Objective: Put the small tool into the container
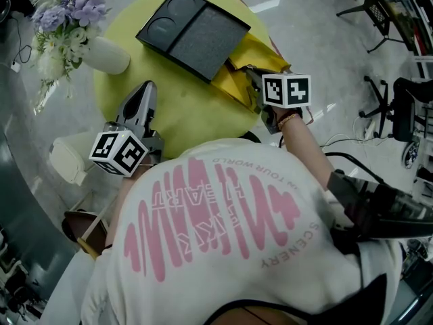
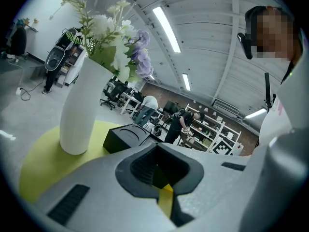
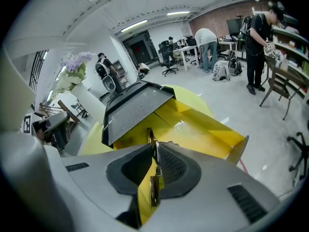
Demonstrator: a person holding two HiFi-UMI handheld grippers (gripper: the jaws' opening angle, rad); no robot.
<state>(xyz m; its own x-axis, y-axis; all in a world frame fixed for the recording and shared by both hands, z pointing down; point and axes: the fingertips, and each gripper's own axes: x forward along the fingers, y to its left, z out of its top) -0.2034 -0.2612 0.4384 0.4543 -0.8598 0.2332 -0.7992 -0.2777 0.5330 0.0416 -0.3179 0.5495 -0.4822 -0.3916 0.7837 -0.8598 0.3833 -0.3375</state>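
- It was an open-plan office that doubled as a workshop; long strip lights [image 2: 166,29] ran along a high grey ceiling in the upper middle of the left gripper view;
- black wheeled office chairs [image 3: 167,62] and white desks [image 3: 187,46] stood at the upper centre of the right gripper view, before a brick wall [image 3: 217,21] with a monitor [image 3: 235,25];
- a person [image 3: 257,47] stood at open shelves [image 3: 291,56] at the upper right;
- the floor [image 1: 318,39] was smooth and grey; cables [image 1: 345,156] trailed across it at the right of the head view.
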